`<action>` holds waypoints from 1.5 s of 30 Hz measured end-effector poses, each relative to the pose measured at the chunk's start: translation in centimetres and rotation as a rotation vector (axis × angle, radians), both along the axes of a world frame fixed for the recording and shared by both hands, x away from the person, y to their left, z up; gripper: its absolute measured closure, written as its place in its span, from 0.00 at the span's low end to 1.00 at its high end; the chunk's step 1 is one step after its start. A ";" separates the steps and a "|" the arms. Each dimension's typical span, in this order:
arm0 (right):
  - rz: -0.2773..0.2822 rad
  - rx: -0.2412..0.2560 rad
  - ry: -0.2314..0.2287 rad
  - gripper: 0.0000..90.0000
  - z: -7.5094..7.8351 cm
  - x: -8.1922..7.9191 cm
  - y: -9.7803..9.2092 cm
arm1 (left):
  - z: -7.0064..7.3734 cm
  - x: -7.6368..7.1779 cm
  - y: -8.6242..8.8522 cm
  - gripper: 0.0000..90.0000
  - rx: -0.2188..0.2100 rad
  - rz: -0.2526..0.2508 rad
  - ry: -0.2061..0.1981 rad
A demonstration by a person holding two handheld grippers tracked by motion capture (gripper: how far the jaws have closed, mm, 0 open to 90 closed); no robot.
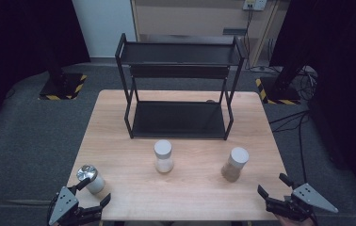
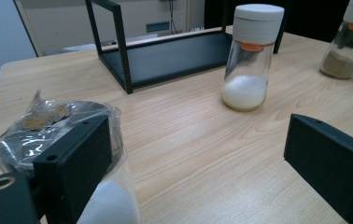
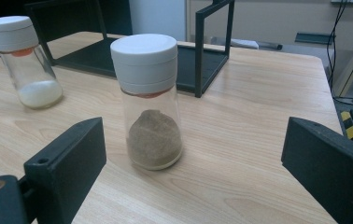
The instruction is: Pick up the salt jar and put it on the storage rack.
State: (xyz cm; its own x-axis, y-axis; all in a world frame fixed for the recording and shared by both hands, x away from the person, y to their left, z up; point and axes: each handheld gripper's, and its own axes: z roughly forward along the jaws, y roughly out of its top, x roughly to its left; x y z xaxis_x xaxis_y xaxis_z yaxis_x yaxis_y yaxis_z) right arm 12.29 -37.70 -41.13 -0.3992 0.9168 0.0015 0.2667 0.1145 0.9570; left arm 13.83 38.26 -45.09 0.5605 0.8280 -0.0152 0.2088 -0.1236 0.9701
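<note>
Three glass jars stand on the wooden table (image 1: 190, 197). A white-capped jar of white powder (image 1: 163, 157) (image 2: 248, 60) (image 3: 29, 63) is mid-table. To its right stands a white-capped jar of brown powder (image 1: 235, 164) (image 3: 151, 100) (image 2: 351, 42). A jar topped with crinkled clear wrap (image 1: 90, 179) (image 2: 48, 123) stands front left. My left gripper (image 1: 93, 192) (image 2: 202, 154) is open, its left jaw overlapping the wrapped jar; whether they touch I cannot tell. My right gripper (image 1: 272, 185) (image 3: 193, 154) is open, a short way in front of the brown jar.
A black two-tier metal rack (image 1: 180, 84) (image 2: 165, 56) (image 3: 198, 51) stands at the back of the table, both shelves bare. Bare wood lies between the jars and the front edge. Cables and stand bases sit on the grey floor (image 1: 25, 136) around.
</note>
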 end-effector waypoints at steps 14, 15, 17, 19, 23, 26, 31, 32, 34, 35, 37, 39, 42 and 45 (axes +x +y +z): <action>0.008 0.010 0.006 0.08 -0.1 0.1 -0.2 | -0.2 -0.5 0.2 0.07 -0.031 0.037 -0.026; 0.009 0.007 0.008 0.08 -0.1 0.2 -0.1 | -0.2 -0.5 0.2 0.07 -0.033 0.035 -0.025; 0.013 0.003 0.006 0.08 -0.1 0.1 -0.1 | -0.2 -0.5 0.2 0.07 -0.030 0.032 -0.025; 0.013 0.005 0.003 0.08 0.0 0.1 -0.1 | -0.2 -0.6 0.2 0.07 -0.024 0.031 -0.024; 0.011 0.005 -0.004 0.08 -0.1 0.0 0.0 | -0.3 -0.7 0.3 0.07 -0.031 0.035 -0.028; 0.011 0.005 -0.003 0.08 0.0 0.1 0.0 | -0.2 -0.8 0.3 0.07 -0.031 0.038 -0.029; 0.015 0.003 -0.005 0.08 -0.1 0.1 0.0 | -0.2 -0.8 0.2 0.06 -0.026 0.040 -0.030; 0.014 0.004 -0.004 0.08 -0.1 0.1 0.0 | -0.1 -0.8 0.2 0.06 -0.026 0.041 -0.027; 0.013 0.006 -0.002 0.08 -0.1 0.1 0.0 | -0.1 -0.8 0.1 0.06 -0.023 0.040 -0.028; 0.014 0.006 -0.002 0.08 -0.1 0.1 0.0 | 0.0 -0.7 0.0 0.06 -0.021 0.041 -0.027; 0.014 0.006 -0.003 0.08 -0.1 0.1 0.0 | 0.1 -0.8 -0.1 0.06 -0.020 0.041 -0.026; 0.015 0.007 0.000 0.08 -0.1 0.2 0.0 | 0.2 -0.8 -0.1 0.06 -0.021 0.043 -0.026; 0.015 0.008 -0.001 0.08 -0.1 0.2 -0.1 | 0.3 -0.6 -0.2 0.05 -0.025 0.042 -0.012; 0.015 0.008 0.000 0.08 -0.1 0.2 -0.1 | 0.6 -0.7 -0.4 0.03 -0.021 0.046 -0.010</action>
